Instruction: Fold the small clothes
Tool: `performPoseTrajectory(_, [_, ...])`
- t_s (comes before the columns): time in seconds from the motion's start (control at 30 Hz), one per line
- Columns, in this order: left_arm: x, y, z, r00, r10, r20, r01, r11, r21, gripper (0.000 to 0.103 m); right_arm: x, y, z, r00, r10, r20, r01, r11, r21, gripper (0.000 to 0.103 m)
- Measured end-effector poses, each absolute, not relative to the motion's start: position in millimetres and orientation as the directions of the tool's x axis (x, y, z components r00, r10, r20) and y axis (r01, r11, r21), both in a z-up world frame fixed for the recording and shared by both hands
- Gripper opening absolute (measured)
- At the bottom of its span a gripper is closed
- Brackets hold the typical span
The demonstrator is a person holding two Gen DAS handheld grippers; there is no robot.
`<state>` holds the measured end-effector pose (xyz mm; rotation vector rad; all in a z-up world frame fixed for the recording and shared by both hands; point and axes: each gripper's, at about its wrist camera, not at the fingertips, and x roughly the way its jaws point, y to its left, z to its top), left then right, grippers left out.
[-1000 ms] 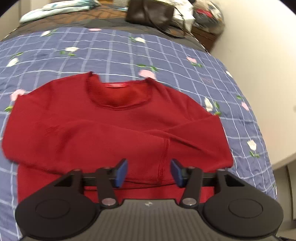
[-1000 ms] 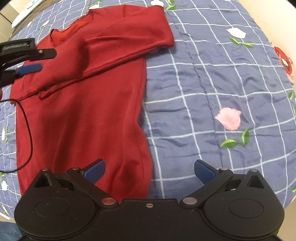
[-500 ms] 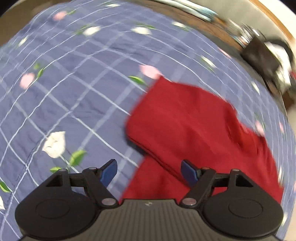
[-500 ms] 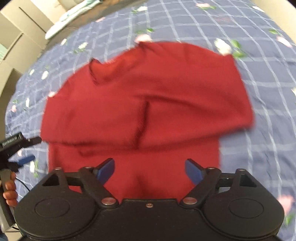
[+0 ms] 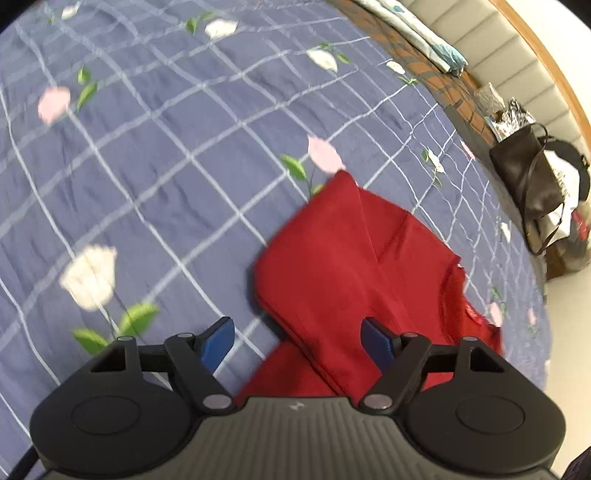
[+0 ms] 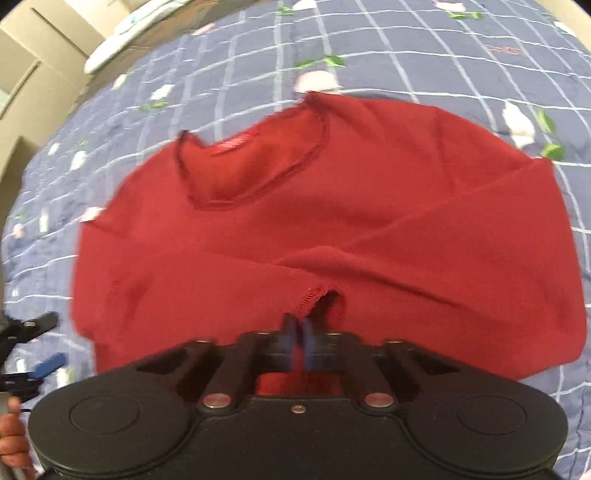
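It was a bedroom in a home. A bed [image 5: 184,155] filled the room, spread with a blue checked quilt [image 5: 155,192] printed with pink and white flowers. Off at two o'clock a dark handbag [image 5: 532,184] sat by a padded headboard [image 5: 517,55], with folded linen [image 5: 417,29] at one o'clock. Cardboard boxes [image 6: 33,66] stood at ten o'clock.

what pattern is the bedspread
Blue-grey bedspread, white grid lines, scattered flowers; clearest in left wrist view.
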<state>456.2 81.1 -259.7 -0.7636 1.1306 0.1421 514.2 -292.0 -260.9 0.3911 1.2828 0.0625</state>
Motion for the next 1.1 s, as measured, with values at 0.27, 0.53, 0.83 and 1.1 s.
performPoseTrajectory(0.27, [449,75,-286,0.522,-0.449,-0.726,-0.522,0.505,-0.688,0.08,511,-309,-160,0.541,0.323,-0.777,0.144,0.874,0.464,0.001])
performPoseTrajectory(0.53, [460,66,-301,0.575,-0.449,-0.684,-0.574,0.374,-0.728,0.08,501,-340,-141,0.58,0.224,-0.783,0.216,0.885,0.413,0.001])
performPoseTrajectory(0.83, [471,82,-320,0.625,-0.365,-0.69,-0.655,0.235,-0.718,0.057,483,-340,-139,0.569,0.219,-0.793,0.212,0.892,0.399,0.001])
performPoseTrajectory(1.1, [470,100,-309,0.688,-0.27,-0.674,-0.636,0.223,-0.738,0.007,482,-337,-156,0.517,0.233,-0.824,0.209,0.899,0.386,0.001])
